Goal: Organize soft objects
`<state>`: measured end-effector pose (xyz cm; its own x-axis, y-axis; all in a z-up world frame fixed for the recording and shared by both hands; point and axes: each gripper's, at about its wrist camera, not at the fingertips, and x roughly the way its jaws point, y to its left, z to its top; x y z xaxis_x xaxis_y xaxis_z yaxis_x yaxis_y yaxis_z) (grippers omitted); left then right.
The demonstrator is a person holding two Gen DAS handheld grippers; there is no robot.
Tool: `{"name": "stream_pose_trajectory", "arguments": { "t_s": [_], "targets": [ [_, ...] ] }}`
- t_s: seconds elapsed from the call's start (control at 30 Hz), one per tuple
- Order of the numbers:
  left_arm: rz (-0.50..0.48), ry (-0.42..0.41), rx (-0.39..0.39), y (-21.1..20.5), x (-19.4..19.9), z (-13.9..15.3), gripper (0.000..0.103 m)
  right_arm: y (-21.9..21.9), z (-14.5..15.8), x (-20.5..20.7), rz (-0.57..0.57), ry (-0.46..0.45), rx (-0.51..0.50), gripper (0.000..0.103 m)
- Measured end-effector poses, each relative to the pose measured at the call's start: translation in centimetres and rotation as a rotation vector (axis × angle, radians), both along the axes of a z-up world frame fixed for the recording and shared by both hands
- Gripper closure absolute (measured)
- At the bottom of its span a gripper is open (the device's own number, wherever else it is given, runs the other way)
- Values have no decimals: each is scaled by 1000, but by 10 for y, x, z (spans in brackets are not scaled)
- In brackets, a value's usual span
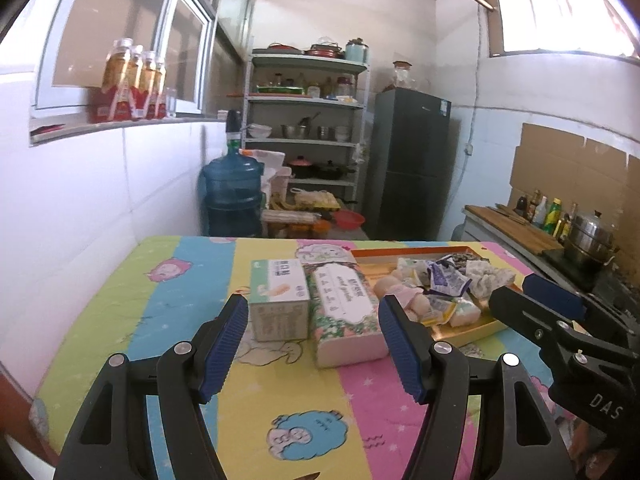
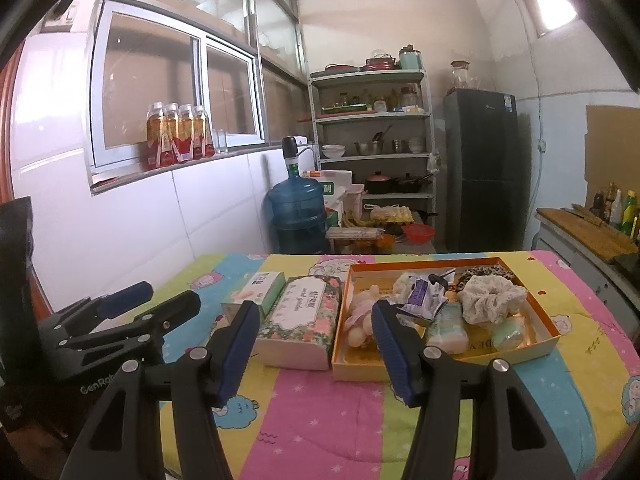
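Ribbed blue pads of both hand-held grippers apart, empty, above quilted cloth.

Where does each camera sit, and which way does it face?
Left wrist: on the left gripper, facing across the table at two tissue packs; open fingers, plus the right gripper at its right edge.
Right wrist: on the right gripper, facing the orange tray; open fingers, left gripper at its left.
Shared: floral tissue pack, tray, shelf, fridge.
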<state>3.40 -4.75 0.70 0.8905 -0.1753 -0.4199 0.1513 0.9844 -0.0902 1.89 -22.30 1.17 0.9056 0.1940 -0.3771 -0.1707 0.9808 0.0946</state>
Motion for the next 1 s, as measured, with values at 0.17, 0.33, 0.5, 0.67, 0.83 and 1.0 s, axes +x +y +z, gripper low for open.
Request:
{"name": "stream_pose_trajectory", "arguments": {
  "t_s": [0.17, 0.33, 0.5, 0.67, 0.83, 1.0],
  "targets": [
    [33, -12, -3, 14, -12, 1, 34, 15, 2, -8, -13, -5, -22, 45],
    [61, -19, 14, 24, -22, 3, 33, 27, 3, -13, -14, -2, -39, 45],
    [72, -26, 25, 26, -28, 4, 33, 33, 4, -16, -21, -8, -42, 45],
    [76, -25, 24, 28, -29, 4, 33, 34, 4, -16, -19, -7, -40, 45],
    [79, -26, 25, 27, -29, 5, 33, 36, 5, -16, -14, -1, -33, 45],
    [77, -24, 27, 26, -28, 5, 33, 35, 4, -16, -12, 3, -29, 45]
  ]
}}
